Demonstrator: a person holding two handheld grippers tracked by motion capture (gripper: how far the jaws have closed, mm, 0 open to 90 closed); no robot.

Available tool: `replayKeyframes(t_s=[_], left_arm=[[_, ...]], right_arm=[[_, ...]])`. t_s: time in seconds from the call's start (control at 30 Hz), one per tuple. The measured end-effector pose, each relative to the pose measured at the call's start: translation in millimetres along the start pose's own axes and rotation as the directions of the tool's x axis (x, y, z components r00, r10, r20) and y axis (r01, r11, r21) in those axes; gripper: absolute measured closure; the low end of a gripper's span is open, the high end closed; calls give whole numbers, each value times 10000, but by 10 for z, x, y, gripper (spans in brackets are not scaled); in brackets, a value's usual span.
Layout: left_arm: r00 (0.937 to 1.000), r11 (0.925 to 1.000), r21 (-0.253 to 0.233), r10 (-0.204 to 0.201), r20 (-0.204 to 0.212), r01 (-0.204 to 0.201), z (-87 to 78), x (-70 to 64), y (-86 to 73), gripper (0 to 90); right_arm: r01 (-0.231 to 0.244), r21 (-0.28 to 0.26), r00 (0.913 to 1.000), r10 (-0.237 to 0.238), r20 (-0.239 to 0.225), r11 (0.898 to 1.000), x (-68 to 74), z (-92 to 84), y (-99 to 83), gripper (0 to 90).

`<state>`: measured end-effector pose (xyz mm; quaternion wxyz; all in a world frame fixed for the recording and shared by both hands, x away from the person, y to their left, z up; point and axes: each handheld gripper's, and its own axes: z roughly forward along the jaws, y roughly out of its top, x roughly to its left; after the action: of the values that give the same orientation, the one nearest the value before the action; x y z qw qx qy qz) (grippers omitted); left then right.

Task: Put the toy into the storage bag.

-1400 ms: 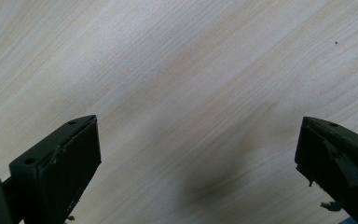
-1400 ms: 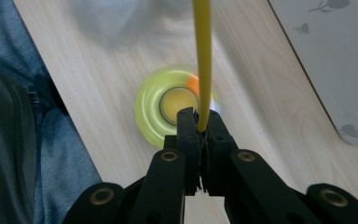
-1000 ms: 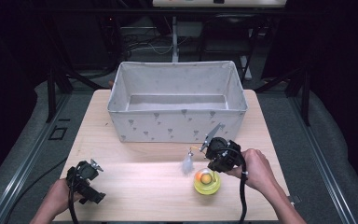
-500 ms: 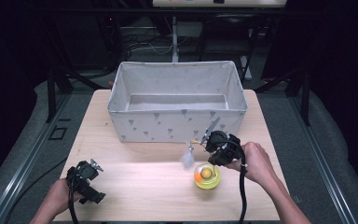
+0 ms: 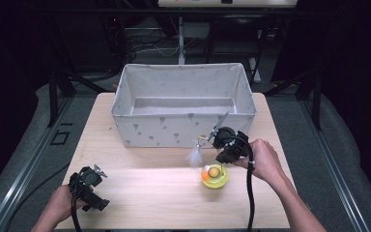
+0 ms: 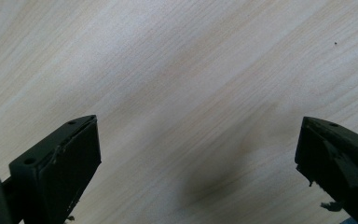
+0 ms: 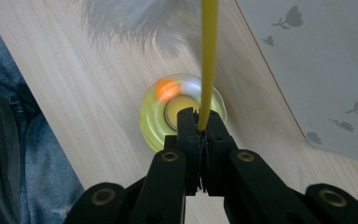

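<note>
Evidently the right gripper [image 7: 199, 122] pinches a yellow wand [image 7: 209, 60] by its end, perhaps so its feather [image 7: 135, 16] clears the fabric bin [image 5: 183, 128].

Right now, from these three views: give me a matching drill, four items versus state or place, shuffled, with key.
Items:
1. left gripper
2. right gripper
3. yellow disc toy
4. fabric bin

States or places:
A. at the table's far side
B. jaws wide apart above bare wood
C. shut on the yellow stick that bears a white feather
D. flat on the table, just below the right gripper

Pairs: 1-B, 2-C, 3-D, 4-A
</note>
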<state>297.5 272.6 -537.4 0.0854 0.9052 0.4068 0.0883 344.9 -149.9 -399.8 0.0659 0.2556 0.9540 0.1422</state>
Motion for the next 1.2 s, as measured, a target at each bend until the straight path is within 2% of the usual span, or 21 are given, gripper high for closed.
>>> replayKeyframes(t_s=[0.4,0.47,1.2], left_arm=[[10000,10000,32,-1,13,1,0,4,-1,3],[10000,10000,15,12,8,-12,1,6,-2,3],[10000,10000,40,10,18,-10,3,3,2,3]], right_arm=[[-192,114,9997,191,137,9997,-175,11,66,882],[-281,-23,9996,282,98,9996,-192,15,74,882],[-293,-205,9992,298,252,9994,-319,-201,233,882]])
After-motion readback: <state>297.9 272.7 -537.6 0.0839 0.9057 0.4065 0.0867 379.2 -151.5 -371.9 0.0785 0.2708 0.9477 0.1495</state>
